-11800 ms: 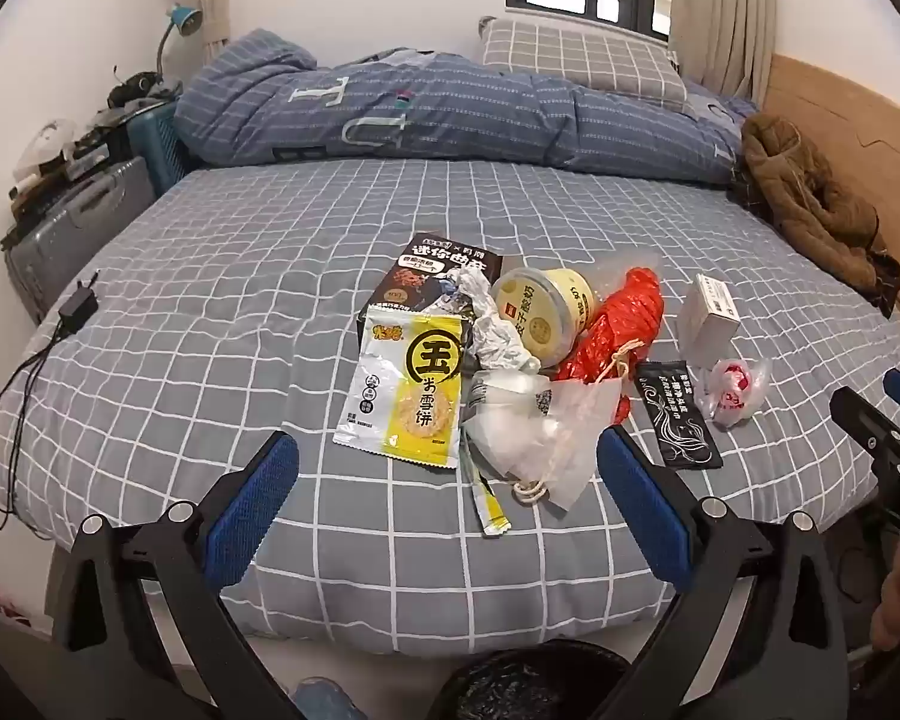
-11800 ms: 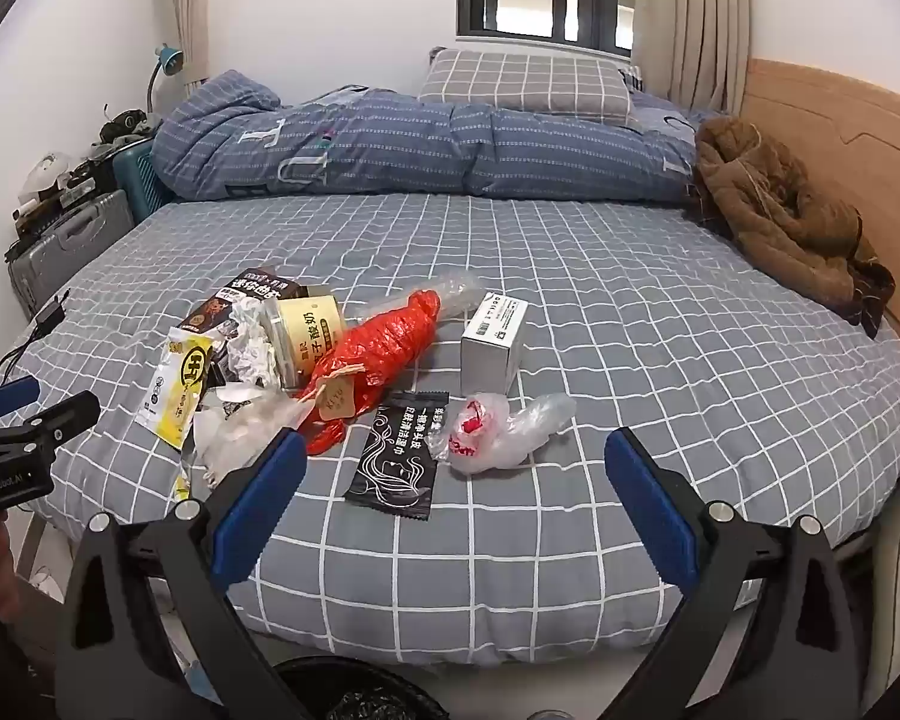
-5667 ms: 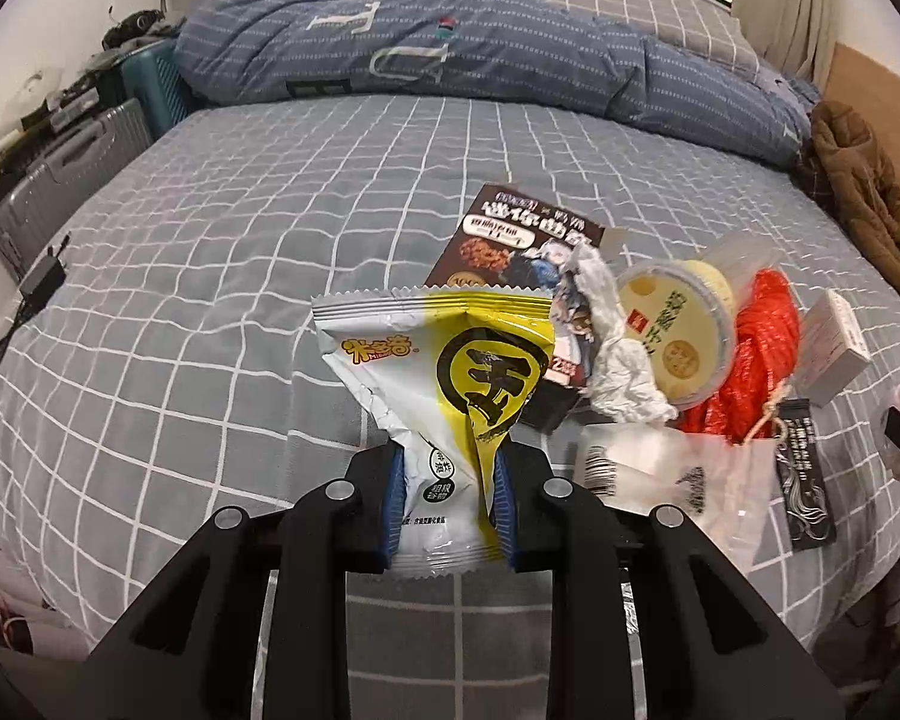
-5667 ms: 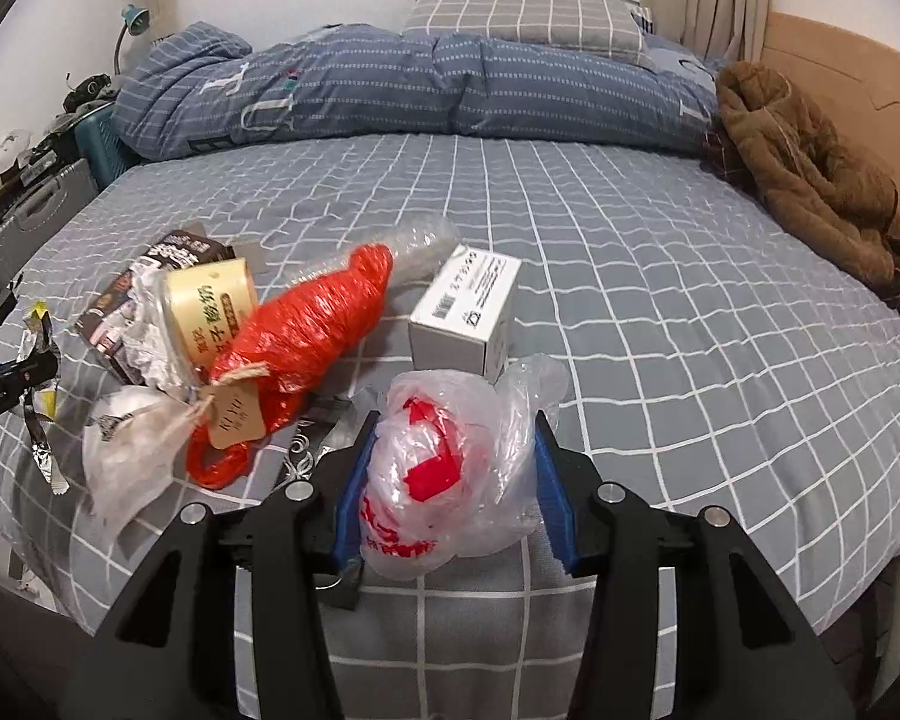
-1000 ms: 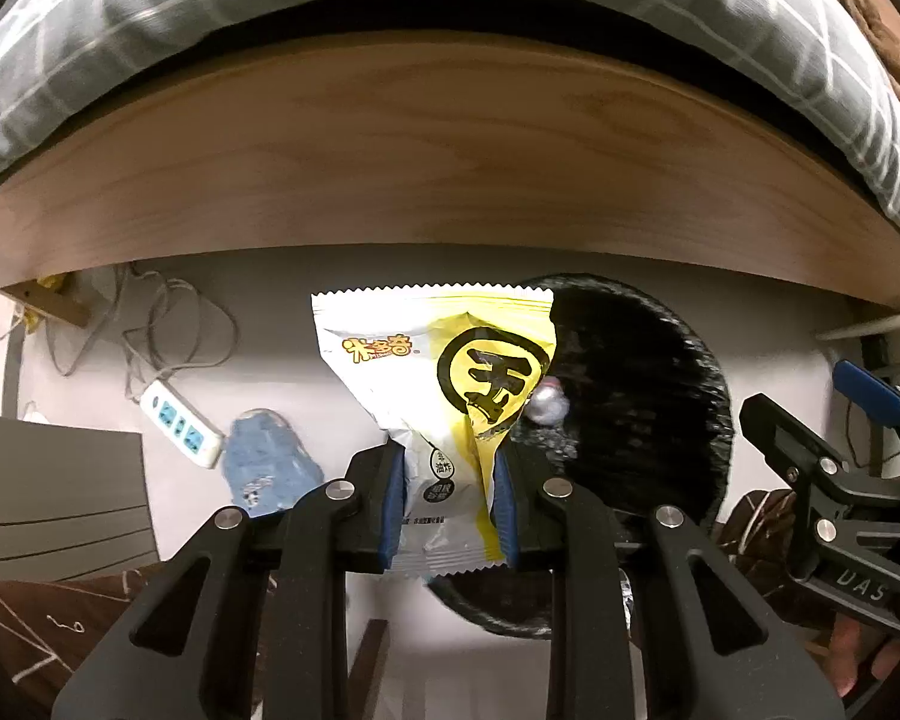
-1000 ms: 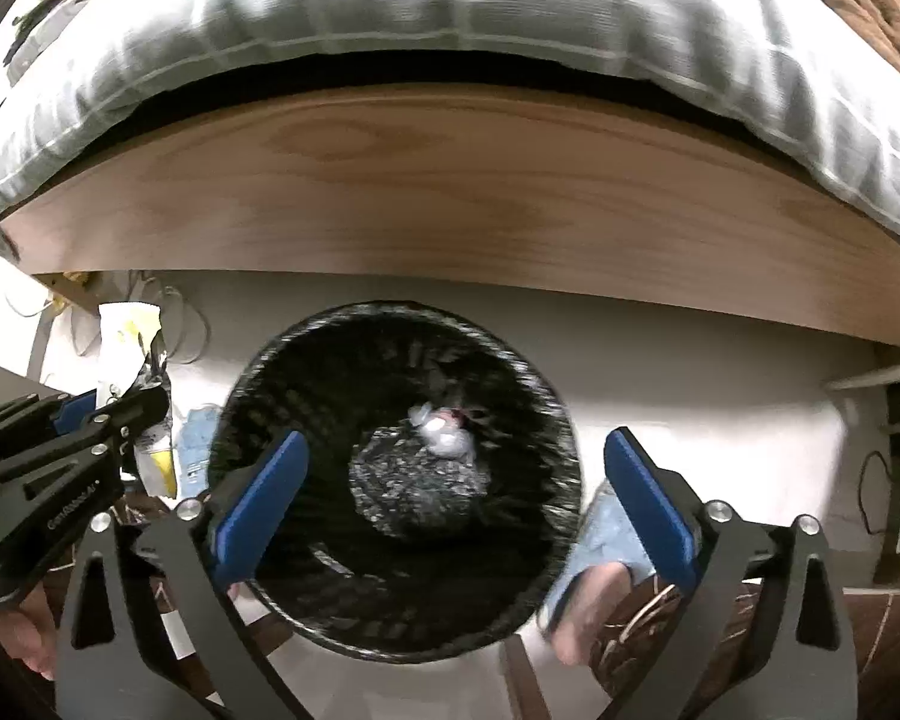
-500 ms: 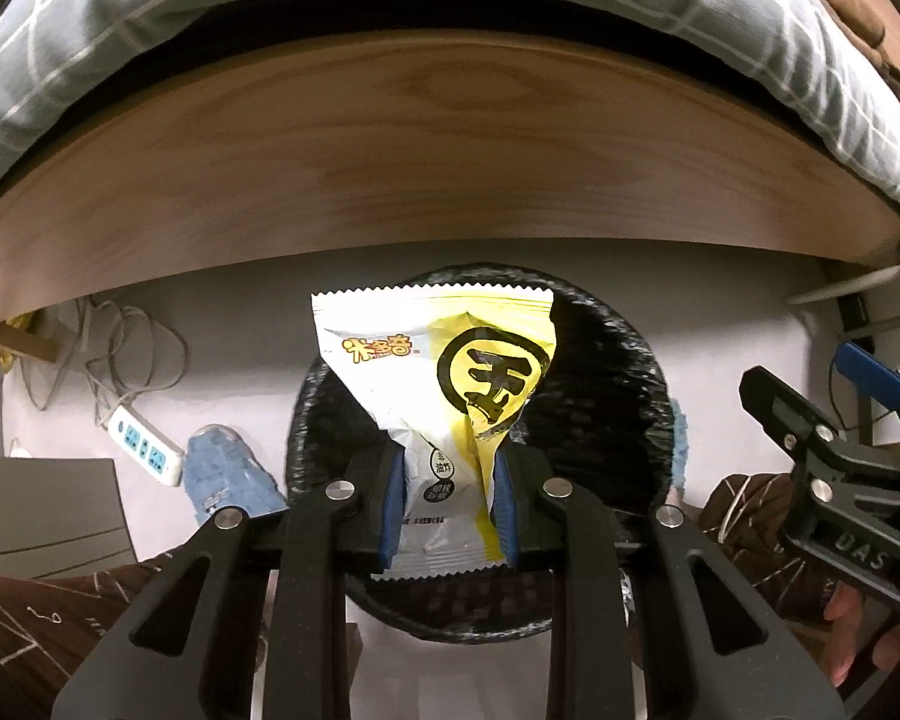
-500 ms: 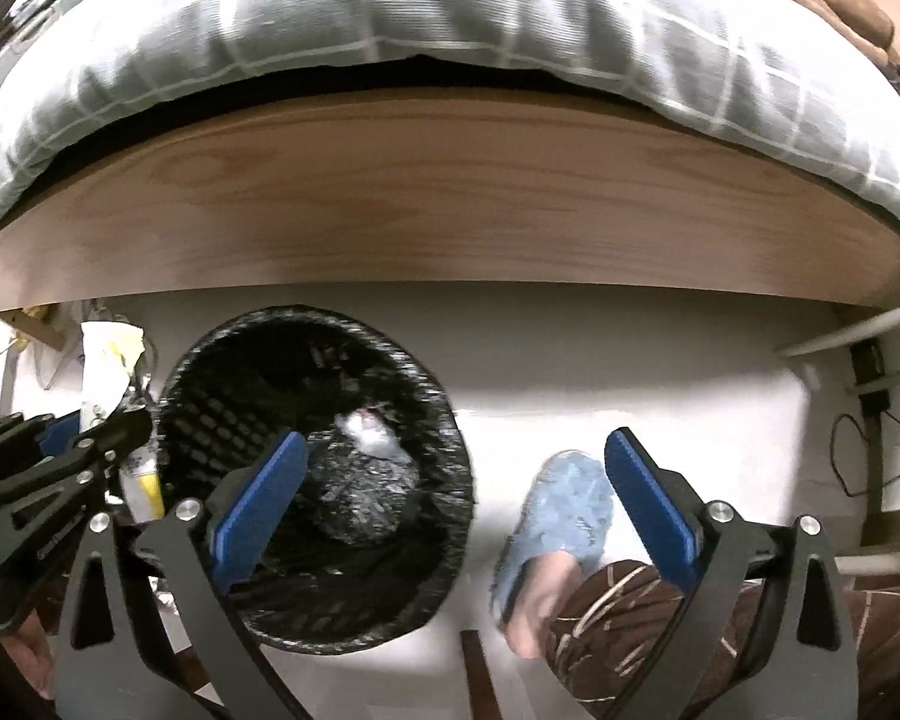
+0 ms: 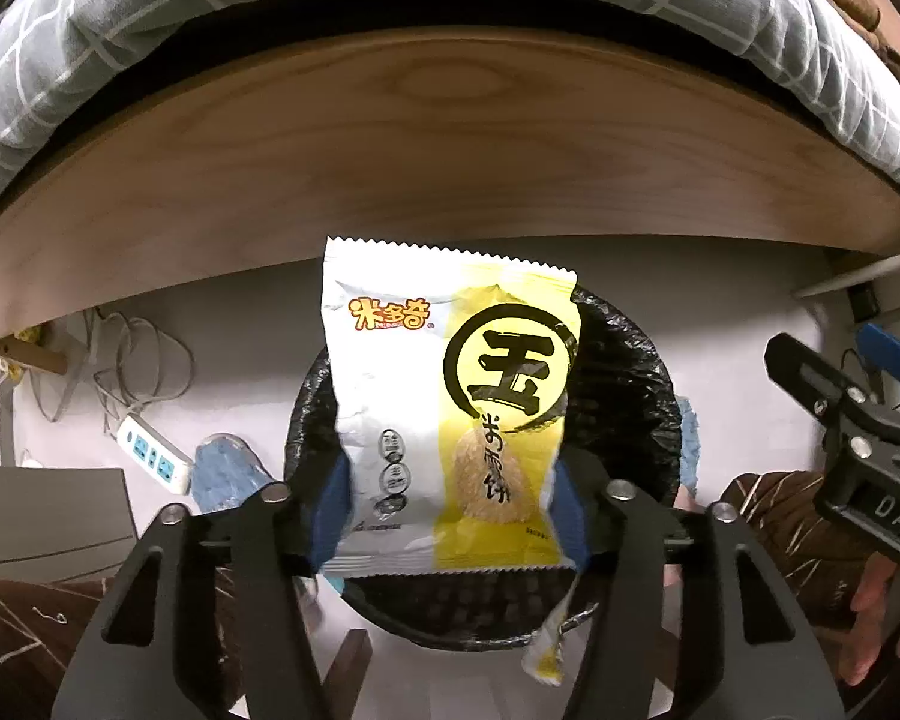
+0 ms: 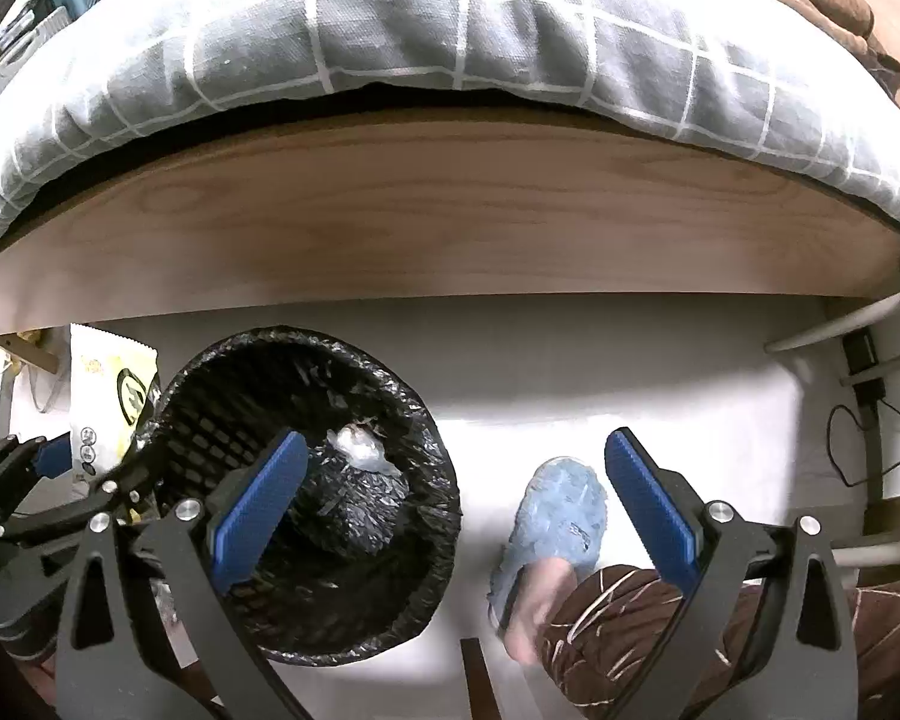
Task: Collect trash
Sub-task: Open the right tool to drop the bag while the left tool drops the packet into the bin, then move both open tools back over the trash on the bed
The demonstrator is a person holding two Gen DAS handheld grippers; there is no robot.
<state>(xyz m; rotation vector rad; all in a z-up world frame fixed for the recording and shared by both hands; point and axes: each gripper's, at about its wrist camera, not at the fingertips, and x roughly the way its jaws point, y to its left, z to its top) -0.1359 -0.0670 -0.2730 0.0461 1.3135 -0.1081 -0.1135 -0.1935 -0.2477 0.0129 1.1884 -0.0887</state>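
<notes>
A yellow and white snack packet (image 9: 450, 414) hangs between the blue pads of my left gripper (image 9: 447, 510), right above a black-lined trash bin (image 9: 624, 372). The jaws stand apart and the packet has spread flat; I cannot tell whether the pads still touch it. The right wrist view shows the bin (image 10: 306, 492) with a clear bag with red print (image 10: 360, 447) on its bottom, the packet (image 10: 105, 396) and the left gripper (image 10: 48, 462) at its left rim. My right gripper (image 10: 450, 504) is open and empty over the floor right of the bin.
The wooden bed frame (image 10: 450, 222) and grey checked sheet (image 10: 450, 30) overhang the bin. A blue slipper on a foot (image 10: 558, 522) stands right of the bin, another (image 9: 225, 471) left of it. A power strip (image 9: 150, 459) and cables lie at left.
My left gripper's jaws have spread apart over the bin, and the packet has unfolded flat between them. The right gripper has shifted right, away from the bin.
</notes>
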